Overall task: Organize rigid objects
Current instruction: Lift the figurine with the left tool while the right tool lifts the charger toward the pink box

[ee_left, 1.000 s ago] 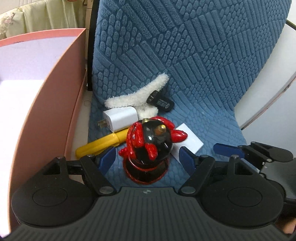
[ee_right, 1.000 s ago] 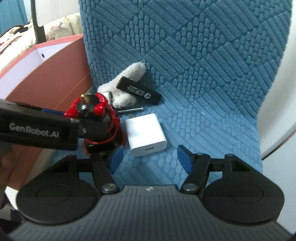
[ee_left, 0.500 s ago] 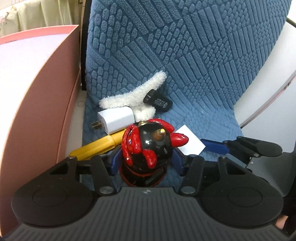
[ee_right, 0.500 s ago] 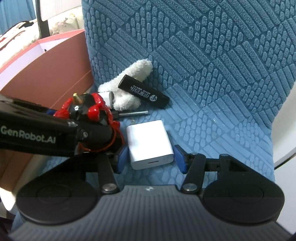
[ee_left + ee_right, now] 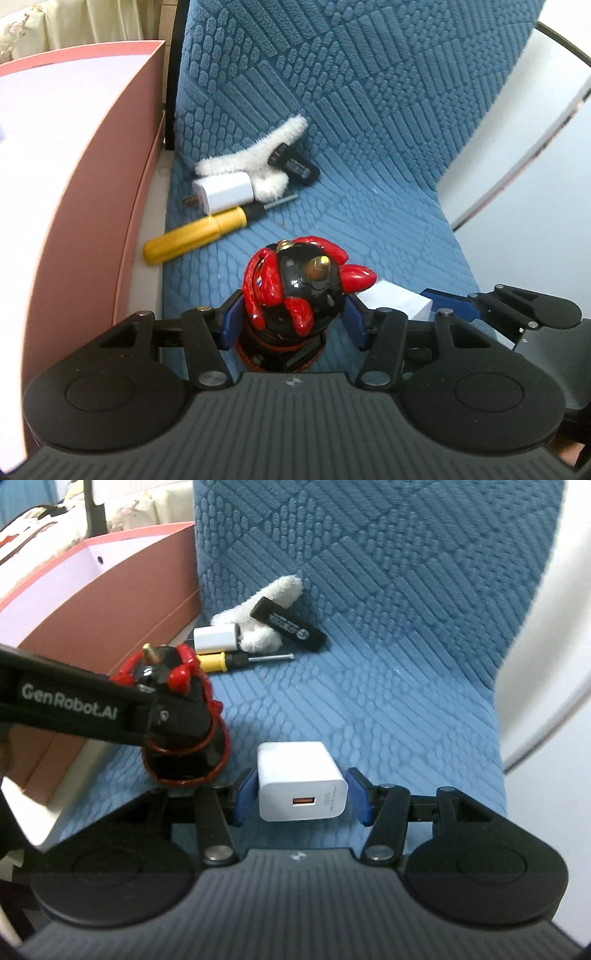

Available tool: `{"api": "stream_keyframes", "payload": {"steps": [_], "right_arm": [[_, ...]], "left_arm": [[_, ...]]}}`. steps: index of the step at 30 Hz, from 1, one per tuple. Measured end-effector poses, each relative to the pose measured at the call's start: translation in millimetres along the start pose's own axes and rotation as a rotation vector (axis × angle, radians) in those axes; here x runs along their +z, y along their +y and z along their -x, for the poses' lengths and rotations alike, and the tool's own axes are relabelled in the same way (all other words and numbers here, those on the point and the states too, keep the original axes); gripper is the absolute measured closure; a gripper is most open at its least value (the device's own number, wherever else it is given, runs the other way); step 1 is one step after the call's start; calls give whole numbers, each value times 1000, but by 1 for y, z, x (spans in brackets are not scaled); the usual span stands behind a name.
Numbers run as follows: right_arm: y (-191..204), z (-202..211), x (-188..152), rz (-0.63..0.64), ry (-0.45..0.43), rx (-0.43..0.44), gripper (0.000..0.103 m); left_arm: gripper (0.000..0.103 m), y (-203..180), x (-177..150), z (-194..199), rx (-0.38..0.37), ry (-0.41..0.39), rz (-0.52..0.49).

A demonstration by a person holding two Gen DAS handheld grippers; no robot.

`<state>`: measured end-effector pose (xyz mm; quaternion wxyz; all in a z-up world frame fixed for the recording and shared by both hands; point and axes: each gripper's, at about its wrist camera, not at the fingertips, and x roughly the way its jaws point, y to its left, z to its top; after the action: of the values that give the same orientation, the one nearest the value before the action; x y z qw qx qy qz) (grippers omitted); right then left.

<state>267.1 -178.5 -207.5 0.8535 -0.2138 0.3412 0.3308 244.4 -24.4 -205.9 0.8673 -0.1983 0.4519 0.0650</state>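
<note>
Pink box (image 5: 110, 590) at 10 o'clock beside blue textured cushion (image 5: 406, 590). Left gripper (image 5: 291, 317), side marked "GenRobot.AI", clamps a glossy black-and-red figurine (image 5: 295, 291). Right gripper (image 5: 301, 794) clamps a white USB charger (image 5: 301, 779), orange port facing camera. At 12 o'clock: yellow screwdriver (image 5: 195, 240), black stick (image 5: 288, 624), print unreadable.

Glossy red-and-black figurine (image 5: 295, 295) upright beside a white charger (image 5: 301, 781) on blue cushion (image 5: 388, 709).

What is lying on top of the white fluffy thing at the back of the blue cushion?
A black USB stick lies across the white fluffy thing, with a small white charger against it; anything beneath is hidden.
</note>
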Motion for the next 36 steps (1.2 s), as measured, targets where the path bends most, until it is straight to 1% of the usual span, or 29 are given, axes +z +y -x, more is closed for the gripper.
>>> {"api": "stream_keyframes", "payload": {"steps": [2, 7, 16, 20, 25, 27, 28, 31, 32, 34, 36], "right_arm": [[3, 12, -8, -14, -8, -14, 48], [10, 37, -27, -84, 5, -28, 48], [26, 69, -66, -173, 53, -55, 48], [31, 71, -79, -217, 87, -41, 49], [35, 71, -87, -235, 98, -35, 49], [34, 71, -86, -240, 92, -31, 49], [33, 70, -86, -248, 86, -31, 50], [31, 65, -86, -255, 86, -24, 47], [31, 63, -86, -251, 89, -13, 46], [31, 60, -86, -239, 94, -16, 45], [33, 53, -85, -217, 101, -23, 45]], "left_arm": [[42, -5, -7, 10, -2, -3, 4], [42, -11, -32, 29, -11, 11, 0], [42, -6, -75, 48, -8, 56, -16], [42, -3, -87, 50, -10, 74, -22], [41, 2, -94, 46, -2, 104, -19], [42, 2, -94, 47, -3, 101, -31], [41, 1, -94, 48, -4, 96, -36], [41, 1, -95, 49, -5, 97, -46], [40, 1, -95, 49, -6, 98, -48], [38, 1, -95, 47, 2, 98, -46], [38, 1, -96, 45, 9, 91, -56]]}}
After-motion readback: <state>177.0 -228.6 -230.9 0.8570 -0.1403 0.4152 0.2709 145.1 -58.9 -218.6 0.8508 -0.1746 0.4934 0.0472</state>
